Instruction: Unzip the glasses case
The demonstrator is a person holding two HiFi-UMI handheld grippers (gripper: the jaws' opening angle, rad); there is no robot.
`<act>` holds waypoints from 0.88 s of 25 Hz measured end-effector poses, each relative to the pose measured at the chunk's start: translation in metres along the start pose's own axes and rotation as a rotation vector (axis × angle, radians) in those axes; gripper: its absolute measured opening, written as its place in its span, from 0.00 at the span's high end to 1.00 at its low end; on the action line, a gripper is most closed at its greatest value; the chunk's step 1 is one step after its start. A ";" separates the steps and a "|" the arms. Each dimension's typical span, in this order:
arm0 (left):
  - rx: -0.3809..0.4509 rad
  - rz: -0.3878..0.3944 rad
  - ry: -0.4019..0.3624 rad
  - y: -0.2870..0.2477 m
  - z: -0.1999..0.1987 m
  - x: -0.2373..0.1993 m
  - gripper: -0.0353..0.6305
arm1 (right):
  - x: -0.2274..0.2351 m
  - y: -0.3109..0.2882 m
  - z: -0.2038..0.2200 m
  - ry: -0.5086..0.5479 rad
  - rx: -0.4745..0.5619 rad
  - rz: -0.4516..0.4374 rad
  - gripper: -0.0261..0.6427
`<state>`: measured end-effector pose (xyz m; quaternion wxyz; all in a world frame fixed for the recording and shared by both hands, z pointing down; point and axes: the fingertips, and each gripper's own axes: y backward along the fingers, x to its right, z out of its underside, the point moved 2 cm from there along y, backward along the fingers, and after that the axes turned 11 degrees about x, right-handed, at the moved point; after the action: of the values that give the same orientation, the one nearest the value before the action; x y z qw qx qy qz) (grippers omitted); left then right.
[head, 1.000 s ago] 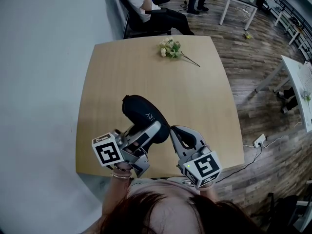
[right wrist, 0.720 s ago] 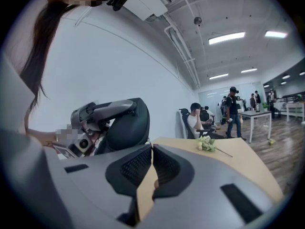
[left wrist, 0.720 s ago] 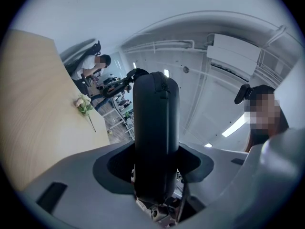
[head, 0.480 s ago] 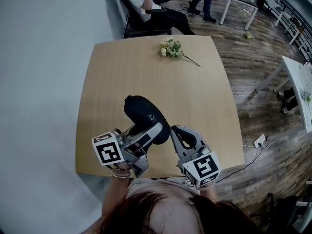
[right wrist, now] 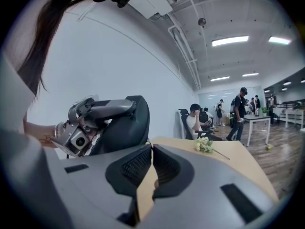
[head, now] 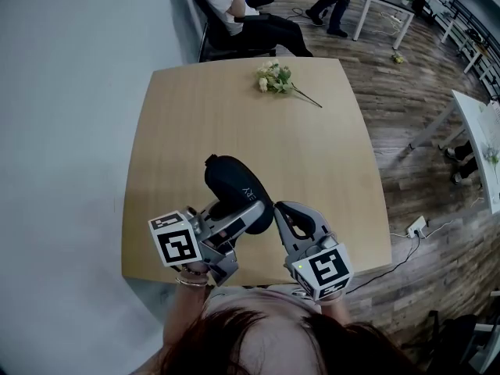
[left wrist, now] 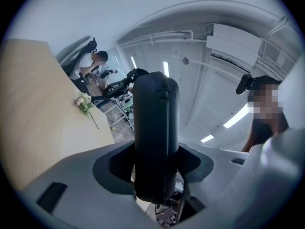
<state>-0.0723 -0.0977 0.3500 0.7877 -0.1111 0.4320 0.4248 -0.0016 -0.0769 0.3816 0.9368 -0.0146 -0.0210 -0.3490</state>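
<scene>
Slippage threatens: the left gripper (head: 238, 219) clamps its jaws on the glasses case (head: 231, 183) (near end only), so the right gripper (head: 280, 209), jaws together, could tug it loose.

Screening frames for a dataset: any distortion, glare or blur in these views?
Head view: sharp, evenly lit, table edges bowed. Left gripper view: heavy fisheye, black corners, glasses case dark against a bright ceiling. Right gripper view: fisheye too, ceiling lights glaring, flowers fairly sharp.

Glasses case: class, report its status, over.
Left gripper shut on case, held aloft. Right gripper shut, beside it. Flowers far off, nothing in the way.
</scene>
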 end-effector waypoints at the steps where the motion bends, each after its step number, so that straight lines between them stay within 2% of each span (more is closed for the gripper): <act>1: -0.004 0.000 0.000 0.000 0.000 0.000 0.57 | 0.000 0.000 0.000 -0.001 0.001 0.001 0.94; 22: -0.104 -0.025 -0.055 -0.003 0.013 0.000 0.57 | 0.005 0.000 0.004 0.011 -0.007 0.003 0.93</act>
<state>-0.0620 -0.0923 0.3572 0.7977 -0.1456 0.3862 0.4396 0.0017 -0.0801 0.3857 0.9373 -0.0162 -0.0146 -0.3479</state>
